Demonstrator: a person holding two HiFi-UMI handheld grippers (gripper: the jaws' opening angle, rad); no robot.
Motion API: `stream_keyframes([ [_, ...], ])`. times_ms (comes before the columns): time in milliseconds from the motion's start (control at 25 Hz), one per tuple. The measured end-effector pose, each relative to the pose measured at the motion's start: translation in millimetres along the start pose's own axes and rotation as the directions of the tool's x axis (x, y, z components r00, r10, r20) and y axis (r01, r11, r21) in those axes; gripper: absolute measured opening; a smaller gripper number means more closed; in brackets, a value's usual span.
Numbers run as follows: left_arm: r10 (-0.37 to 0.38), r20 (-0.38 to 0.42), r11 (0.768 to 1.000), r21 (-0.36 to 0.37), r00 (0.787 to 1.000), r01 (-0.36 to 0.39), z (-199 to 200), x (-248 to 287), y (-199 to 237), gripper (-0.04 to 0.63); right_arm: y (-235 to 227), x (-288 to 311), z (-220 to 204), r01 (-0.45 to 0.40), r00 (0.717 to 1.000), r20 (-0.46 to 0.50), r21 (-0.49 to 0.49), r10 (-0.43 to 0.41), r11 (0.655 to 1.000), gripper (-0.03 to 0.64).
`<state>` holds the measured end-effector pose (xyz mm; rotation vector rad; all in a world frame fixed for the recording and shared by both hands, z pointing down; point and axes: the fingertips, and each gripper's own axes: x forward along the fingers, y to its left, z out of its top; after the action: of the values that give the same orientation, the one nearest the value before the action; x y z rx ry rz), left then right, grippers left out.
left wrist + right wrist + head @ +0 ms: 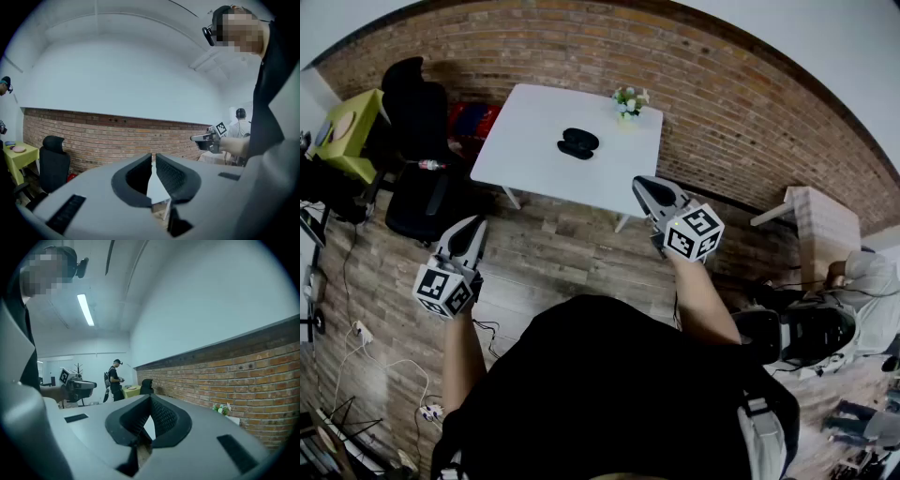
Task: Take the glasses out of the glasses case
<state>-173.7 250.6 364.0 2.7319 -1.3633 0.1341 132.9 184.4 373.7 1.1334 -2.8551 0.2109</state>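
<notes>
Glasses case [577, 142]: dark, closed, lying flat near the middle of the white surface [525, 155]. A small flower pot [630, 100] stands toward the far corner by the brick wall. Glasses not visible; judged to be inside the shut case.

Left hand-held gripper [472, 228] and right hand-held gripper [647, 187] are both held in the air in front of the person, well apart from the case and short of the surface's near edge. In each gripper view the jaws are drawn narrow, tips meeting or nearly so, with nothing between them — only a sliver of white surface shows through the gap below the tips.

Both point toward the surface, which reads as an approach stance; task not yet begun. Likely needs a step closer — one gripper steadying the case, the other opened for the lid.
</notes>
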Motion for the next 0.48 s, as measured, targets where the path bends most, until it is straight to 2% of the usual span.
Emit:
stream_keyframes([
  [480, -0.044, -0.001, 0.999, 0.000, 0.999, 0.044, -5, -36, 44, 0.034, 43, 33, 1, 0.049, 0.999, -0.004, -0.001, -0.049, 0.999, 0.015],
])
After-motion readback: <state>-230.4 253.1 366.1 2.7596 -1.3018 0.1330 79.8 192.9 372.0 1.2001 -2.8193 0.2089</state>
